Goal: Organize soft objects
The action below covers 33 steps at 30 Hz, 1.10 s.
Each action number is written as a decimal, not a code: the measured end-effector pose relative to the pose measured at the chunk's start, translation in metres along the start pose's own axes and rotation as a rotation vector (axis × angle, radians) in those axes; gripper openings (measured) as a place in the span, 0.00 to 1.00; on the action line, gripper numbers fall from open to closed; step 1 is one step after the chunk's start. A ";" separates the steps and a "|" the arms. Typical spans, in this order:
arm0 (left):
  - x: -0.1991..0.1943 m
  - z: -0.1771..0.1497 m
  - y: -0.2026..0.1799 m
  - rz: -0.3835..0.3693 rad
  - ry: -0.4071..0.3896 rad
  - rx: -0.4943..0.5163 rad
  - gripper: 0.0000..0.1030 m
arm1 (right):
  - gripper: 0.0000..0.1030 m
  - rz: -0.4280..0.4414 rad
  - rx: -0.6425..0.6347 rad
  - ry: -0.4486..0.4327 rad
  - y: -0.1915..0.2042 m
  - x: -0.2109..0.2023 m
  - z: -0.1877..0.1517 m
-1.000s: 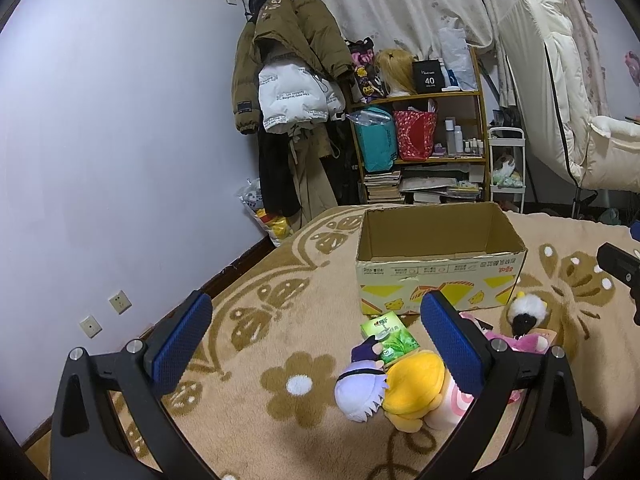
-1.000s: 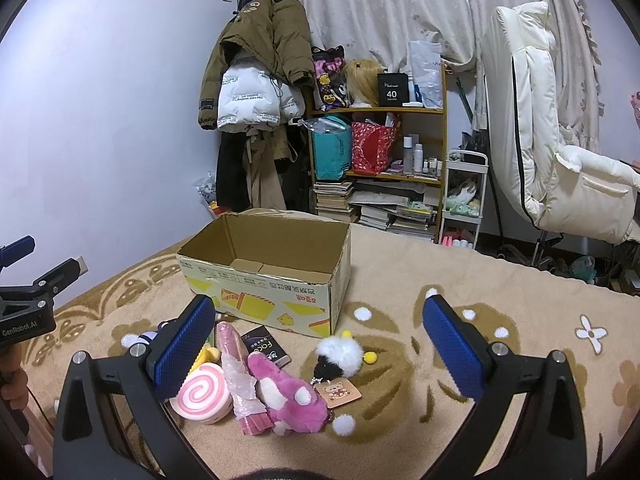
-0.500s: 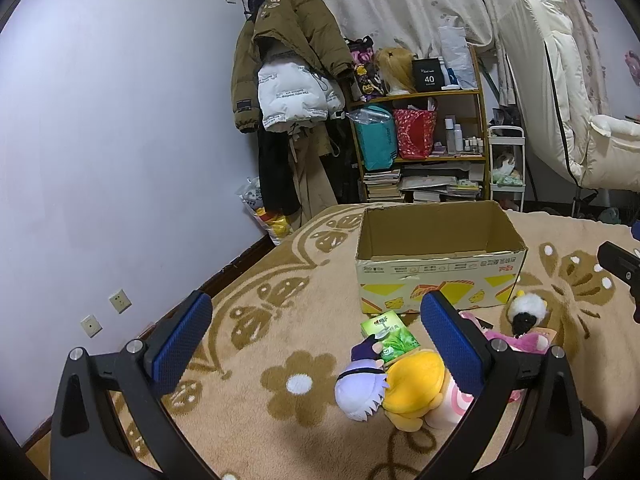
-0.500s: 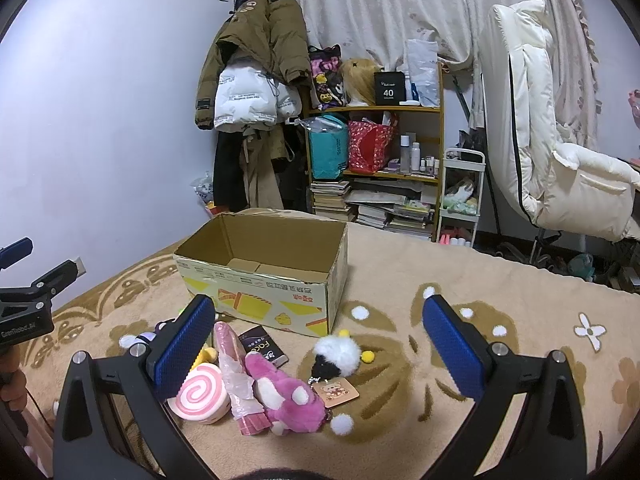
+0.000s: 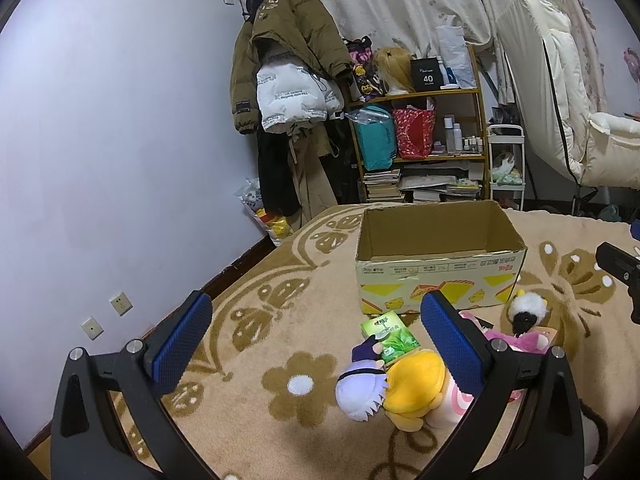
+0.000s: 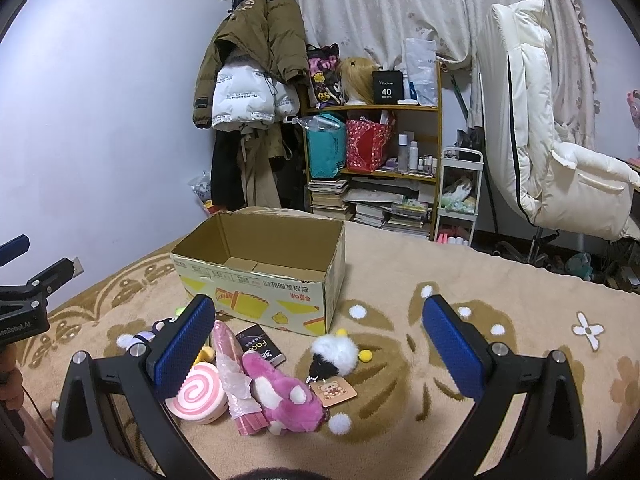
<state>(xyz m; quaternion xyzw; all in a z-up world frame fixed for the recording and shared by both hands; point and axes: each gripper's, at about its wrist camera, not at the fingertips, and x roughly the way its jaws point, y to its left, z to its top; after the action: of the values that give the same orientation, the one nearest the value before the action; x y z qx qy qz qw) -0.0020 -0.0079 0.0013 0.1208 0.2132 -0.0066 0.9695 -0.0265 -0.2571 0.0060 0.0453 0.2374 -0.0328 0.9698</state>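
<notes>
An open, empty cardboard box (image 5: 438, 264) (image 6: 260, 280) stands on the patterned beige blanket. In front of it lies a pile of soft toys: a purple-haired plush (image 5: 362, 394), a yellow plush (image 5: 416, 388), a pink swirl plush (image 6: 198, 394), a pink furry plush (image 6: 286, 394), a white-and-black pompom charm (image 6: 334, 356) and a pink wrapped item (image 6: 232, 376). A green packet (image 5: 390, 336) and a dark packet (image 6: 260, 348) lie among them. My left gripper (image 5: 316, 348) is open and empty, above the blanket left of the pile. My right gripper (image 6: 318, 348) is open and empty, above the pile.
A shelf (image 6: 376, 152) with bags, books and bottles stands against the far wall. Coats (image 5: 288, 80) hang left of it. A white padded chair (image 6: 552, 140) is at the right. A small white cart (image 6: 458, 196) stands by the shelf.
Both grippers have barely moved; the right wrist view has shifted very slightly. Nothing was picked up or released.
</notes>
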 end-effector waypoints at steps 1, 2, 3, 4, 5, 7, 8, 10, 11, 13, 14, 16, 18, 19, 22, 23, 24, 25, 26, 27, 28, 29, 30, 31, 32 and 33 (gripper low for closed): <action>0.001 0.000 0.000 0.002 0.001 0.002 1.00 | 1.00 0.001 -0.001 0.001 0.000 0.000 0.000; 0.001 0.001 0.001 0.005 0.002 0.003 1.00 | 1.00 0.000 0.000 0.000 0.000 0.000 0.000; 0.002 0.001 0.001 0.009 0.004 0.003 1.00 | 1.00 -0.001 0.000 0.001 -0.001 0.000 0.000; 0.003 0.001 0.003 0.012 0.007 0.001 1.00 | 1.00 0.000 -0.001 0.002 0.000 0.000 0.000; 0.004 0.001 0.003 0.011 0.009 0.000 1.00 | 1.00 0.000 0.000 0.001 0.000 0.000 0.000; 0.005 0.001 0.004 0.008 0.016 -0.003 1.00 | 1.00 -0.001 -0.001 0.002 -0.001 0.000 0.000; 0.005 0.001 0.004 0.004 0.018 -0.003 1.00 | 1.00 0.000 -0.001 0.002 -0.001 0.000 0.000; 0.006 0.002 0.004 0.007 0.020 -0.003 1.00 | 1.00 -0.002 -0.001 -0.007 -0.001 0.000 0.000; 0.006 0.002 0.004 0.008 0.021 -0.002 1.00 | 1.00 -0.004 -0.002 -0.009 0.000 0.000 -0.001; 0.008 0.003 0.003 0.002 0.029 -0.004 1.00 | 1.00 -0.007 -0.002 -0.012 -0.001 0.001 -0.001; 0.009 0.003 0.003 -0.003 0.034 -0.005 1.00 | 1.00 -0.006 -0.002 -0.011 -0.002 0.001 -0.002; 0.013 0.005 0.004 -0.015 0.051 -0.012 1.00 | 1.00 -0.006 -0.003 -0.011 -0.001 0.001 -0.002; 0.018 0.005 0.004 -0.027 0.069 -0.017 1.00 | 1.00 -0.006 -0.007 -0.005 -0.002 0.004 -0.003; 0.022 0.006 0.005 -0.037 0.081 -0.019 1.00 | 1.00 -0.006 -0.009 0.001 -0.001 0.008 -0.003; 0.035 0.007 0.007 -0.057 0.109 -0.038 1.00 | 1.00 0.000 -0.012 0.013 -0.001 0.014 -0.001; 0.038 0.007 0.008 -0.065 0.117 -0.049 1.00 | 1.00 0.002 -0.014 0.018 0.000 0.017 0.001; 0.042 0.008 0.009 -0.074 0.127 -0.060 1.00 | 1.00 0.005 -0.019 0.021 0.000 0.020 0.002; 0.047 0.009 0.010 -0.078 0.135 -0.068 1.00 | 1.00 0.005 -0.024 0.023 0.002 0.023 0.004; 0.049 0.010 0.010 -0.078 0.136 -0.068 1.00 | 1.00 0.002 -0.028 0.022 0.002 0.026 0.006; 0.052 0.011 0.010 -0.076 0.141 -0.066 1.00 | 1.00 -0.002 -0.026 0.024 0.001 0.029 0.007; 0.055 0.011 0.009 -0.077 0.145 -0.062 1.00 | 1.00 0.000 -0.016 0.030 0.001 0.033 0.009; 0.057 0.011 0.009 -0.077 0.150 -0.058 1.00 | 1.00 0.006 -0.002 0.037 -0.001 0.037 0.010; 0.060 0.011 0.008 -0.077 0.159 -0.055 1.00 | 1.00 0.015 0.018 0.048 -0.004 0.042 0.010; 0.063 0.010 0.007 -0.080 0.168 -0.052 1.00 | 1.00 0.017 0.025 0.055 -0.006 0.045 0.010; 0.065 0.010 0.005 -0.083 0.174 -0.050 1.00 | 1.00 0.014 0.031 0.063 -0.008 0.049 0.010; 0.067 0.009 0.004 -0.086 0.182 -0.047 1.00 | 1.00 0.010 0.031 0.068 -0.009 0.051 0.010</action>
<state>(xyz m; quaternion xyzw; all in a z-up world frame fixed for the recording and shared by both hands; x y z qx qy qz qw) 0.0631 -0.0032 -0.0178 0.0889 0.3054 -0.0323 0.9475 0.0229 -0.2689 -0.0097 0.0625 0.2696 -0.0300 0.9605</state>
